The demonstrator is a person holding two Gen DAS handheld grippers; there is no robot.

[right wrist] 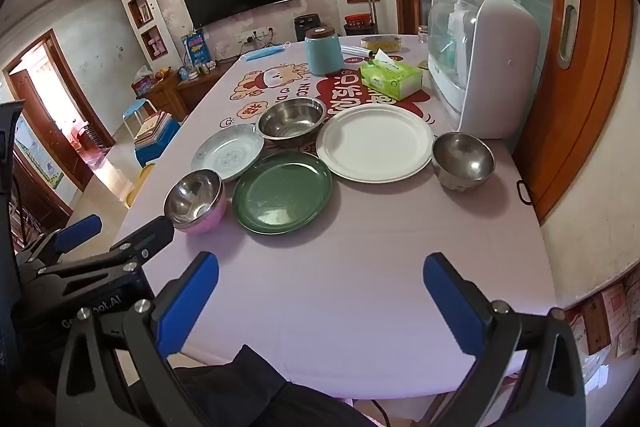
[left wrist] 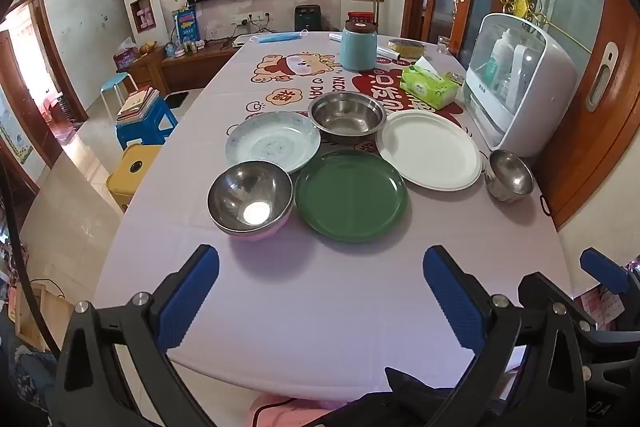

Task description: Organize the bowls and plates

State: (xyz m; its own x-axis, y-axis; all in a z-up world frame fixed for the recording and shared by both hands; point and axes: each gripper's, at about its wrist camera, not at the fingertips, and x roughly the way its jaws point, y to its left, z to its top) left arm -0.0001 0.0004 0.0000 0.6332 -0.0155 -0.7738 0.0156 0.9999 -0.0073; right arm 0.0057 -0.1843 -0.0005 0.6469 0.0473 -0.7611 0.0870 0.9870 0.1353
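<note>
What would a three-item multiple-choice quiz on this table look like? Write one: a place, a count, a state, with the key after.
1. Where is the green plate?
A. Right of the pink-sided steel bowl
B. Inside the white cabinet
C. Under the tissue box

2. How many steel bowls are on the table?
A. One
B. Three
C. Five

3. How does the left gripper stand?
A. Shut on a plate
B. Shut on nothing
C. Open, holding nothing

Key: A, the plate lies just right of that bowl; B, the pink-sided bowl, the wide bowl and the small bowl by the cabinet; C, its blue pads stand far apart over bare cloth.
</note>
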